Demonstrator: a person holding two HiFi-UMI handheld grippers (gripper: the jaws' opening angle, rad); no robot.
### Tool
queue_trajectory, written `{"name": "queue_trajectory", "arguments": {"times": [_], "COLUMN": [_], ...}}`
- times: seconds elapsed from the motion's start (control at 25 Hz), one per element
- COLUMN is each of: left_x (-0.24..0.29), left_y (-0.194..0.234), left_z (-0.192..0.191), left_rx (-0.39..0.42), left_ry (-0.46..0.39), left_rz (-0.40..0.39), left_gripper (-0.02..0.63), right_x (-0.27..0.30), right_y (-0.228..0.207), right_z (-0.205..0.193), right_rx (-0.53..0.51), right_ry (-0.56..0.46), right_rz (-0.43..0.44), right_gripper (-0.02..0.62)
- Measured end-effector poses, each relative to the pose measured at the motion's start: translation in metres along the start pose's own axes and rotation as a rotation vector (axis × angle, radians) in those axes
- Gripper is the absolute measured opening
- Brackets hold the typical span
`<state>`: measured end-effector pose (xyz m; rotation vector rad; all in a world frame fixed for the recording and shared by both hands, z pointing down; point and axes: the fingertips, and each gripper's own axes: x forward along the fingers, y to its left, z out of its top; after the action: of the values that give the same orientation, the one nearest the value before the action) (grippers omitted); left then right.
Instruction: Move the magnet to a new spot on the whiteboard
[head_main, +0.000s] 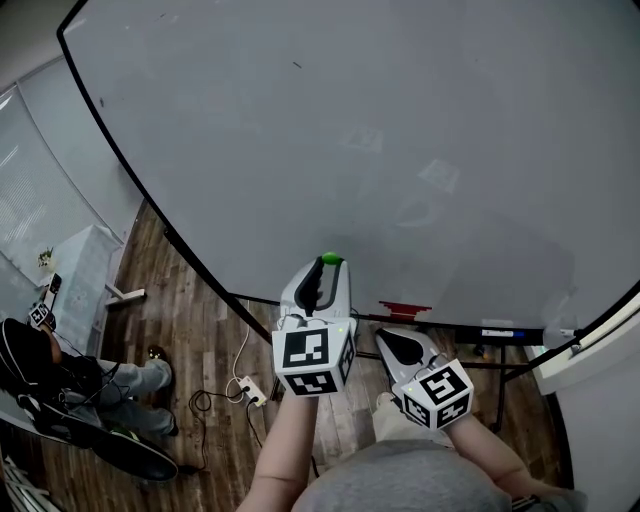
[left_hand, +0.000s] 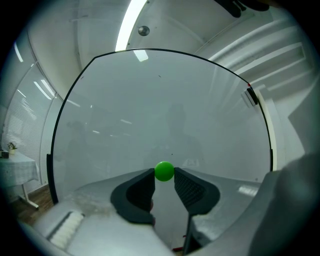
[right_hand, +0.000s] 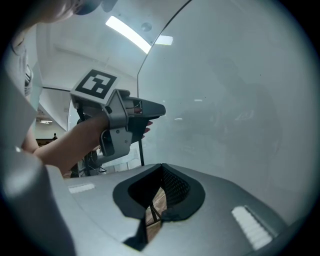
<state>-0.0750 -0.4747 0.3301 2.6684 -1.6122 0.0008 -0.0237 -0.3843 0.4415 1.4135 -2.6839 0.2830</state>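
Green magnet (left_hand: 164, 171) pinched at the tips of the left tongs (left_hand: 164, 173).
Squeeze gently, then press it flat on the whiteboard (left_hand: 150, 110) ahead; the right tongs (right_hand: 160, 168) are closed and empty.

in the head view the small round green magnet (head_main: 331, 258) is mostly covered by the left gripper (head_main: 325, 268). the large white whiteboard (head_main: 400, 120) is cut off at top and right. the small red item (head_main: 405, 309) below it cannot be identified.
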Motion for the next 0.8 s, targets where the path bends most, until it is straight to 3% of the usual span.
{"name": "queue_trajectory", "arguments": {"times": [0.8], "left_x": [-0.101], "left_y": [-0.024], "left_z": [-0.021], "left_rx": [-0.026], "left_ry": [0.009], "left_rz": [0.01], "left_gripper": [0.133], "right_x": [-0.058], "right_y": [0.063], "right_z": [-0.025], "right_rx": [-0.016], "right_ry": [-0.005], "right_rz": [0.015], "right_gripper": [-0.011]}}
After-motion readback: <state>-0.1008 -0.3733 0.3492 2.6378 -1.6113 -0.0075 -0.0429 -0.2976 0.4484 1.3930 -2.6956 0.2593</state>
